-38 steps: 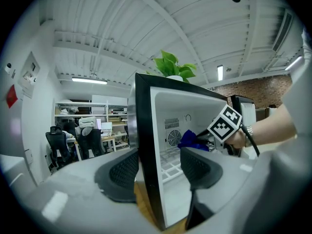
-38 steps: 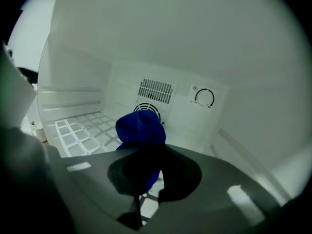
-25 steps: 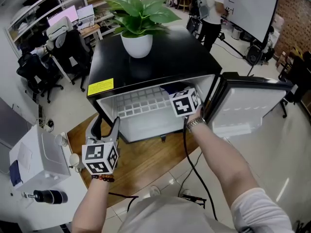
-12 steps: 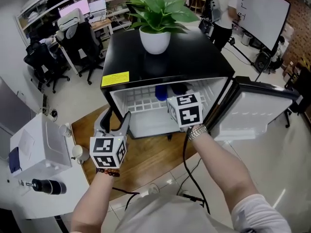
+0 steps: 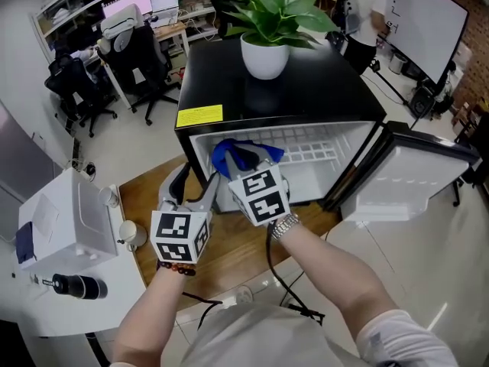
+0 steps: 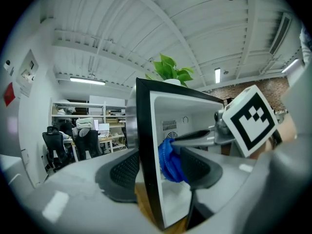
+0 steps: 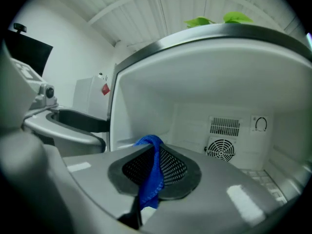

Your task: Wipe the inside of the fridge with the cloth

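Nearest, the left gripper [image 5: 194, 188] stands with jaws apart, astride the front edge of the left wall of the fridge [image 5: 298, 98], clamping nothing. Just beside it, the right gripper [image 7: 155, 152] is closed tight on the cloth [image 7: 150, 179]: deep blue, ribbed in texture, pinched into a narrow fold between the mesh pads, its loose end bunched past the tips. It sits at the left of the fridge's mouth, close by the white inner wall; whether it touches is unclear. Farther in, a round fan grille [image 7: 222, 149] marks the back wall, and a potted plant [image 5: 265, 48] stands on the fridge's black top.
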Action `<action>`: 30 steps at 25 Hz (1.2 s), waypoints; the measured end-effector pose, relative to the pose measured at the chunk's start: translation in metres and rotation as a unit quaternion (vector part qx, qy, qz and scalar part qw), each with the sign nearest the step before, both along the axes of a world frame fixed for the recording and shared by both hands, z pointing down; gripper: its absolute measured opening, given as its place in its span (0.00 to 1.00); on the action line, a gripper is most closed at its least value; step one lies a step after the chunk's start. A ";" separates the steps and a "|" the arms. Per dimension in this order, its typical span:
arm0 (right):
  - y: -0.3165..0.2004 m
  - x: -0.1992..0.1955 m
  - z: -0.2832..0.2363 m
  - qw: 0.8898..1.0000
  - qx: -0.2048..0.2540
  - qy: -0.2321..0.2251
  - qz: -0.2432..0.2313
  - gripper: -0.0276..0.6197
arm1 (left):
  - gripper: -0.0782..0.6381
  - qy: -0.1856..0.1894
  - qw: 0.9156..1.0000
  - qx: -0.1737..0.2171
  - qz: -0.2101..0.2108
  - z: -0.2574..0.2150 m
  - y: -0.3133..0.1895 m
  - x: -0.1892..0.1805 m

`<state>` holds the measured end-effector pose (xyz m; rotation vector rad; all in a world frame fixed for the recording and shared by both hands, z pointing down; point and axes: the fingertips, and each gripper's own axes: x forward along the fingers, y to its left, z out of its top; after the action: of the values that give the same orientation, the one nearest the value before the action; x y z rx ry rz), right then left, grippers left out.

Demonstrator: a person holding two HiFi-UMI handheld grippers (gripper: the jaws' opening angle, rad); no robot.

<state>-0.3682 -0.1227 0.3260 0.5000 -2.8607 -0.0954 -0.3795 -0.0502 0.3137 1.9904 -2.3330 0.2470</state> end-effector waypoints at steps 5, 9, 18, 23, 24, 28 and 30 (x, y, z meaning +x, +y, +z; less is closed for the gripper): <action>0.011 -0.017 0.036 0.998 0.028 0.047 -0.020 0.09 | 0.49 -0.004 1.000 -0.001 0.003 0.001 0.002 -0.002; 0.005 -0.016 0.057 0.995 0.049 0.083 -0.012 0.09 | 0.49 -0.009 1.000 0.001 0.006 0.001 0.001 -0.002; -0.027 0.012 0.061 0.990 0.088 0.106 0.034 0.09 | 0.49 -0.010 1.000 0.001 -0.001 0.002 -0.001 -0.004; -0.051 0.036 0.061 0.989 0.084 0.107 0.063 0.09 | 0.49 -0.009 1.000 0.003 -0.009 0.003 -0.001 -0.005; -0.056 0.041 0.061 0.988 0.083 0.107 0.068 0.09 | 0.49 -0.008 1.000 0.003 -0.011 0.002 -0.001 -0.005; -0.072 0.059 0.059 0.987 0.081 0.109 0.086 0.09 | 0.49 -0.005 1.000 0.003 -0.015 0.002 -0.001 -0.005; -0.080 0.069 0.059 0.986 0.077 0.111 0.098 0.09 | 0.49 -0.004 1.000 0.002 -0.018 0.002 -0.001 -0.005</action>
<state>-0.2990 -0.2025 0.3854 0.7472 -2.5849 -0.3197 -0.3848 -0.0516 0.3158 1.9519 -2.3731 0.2487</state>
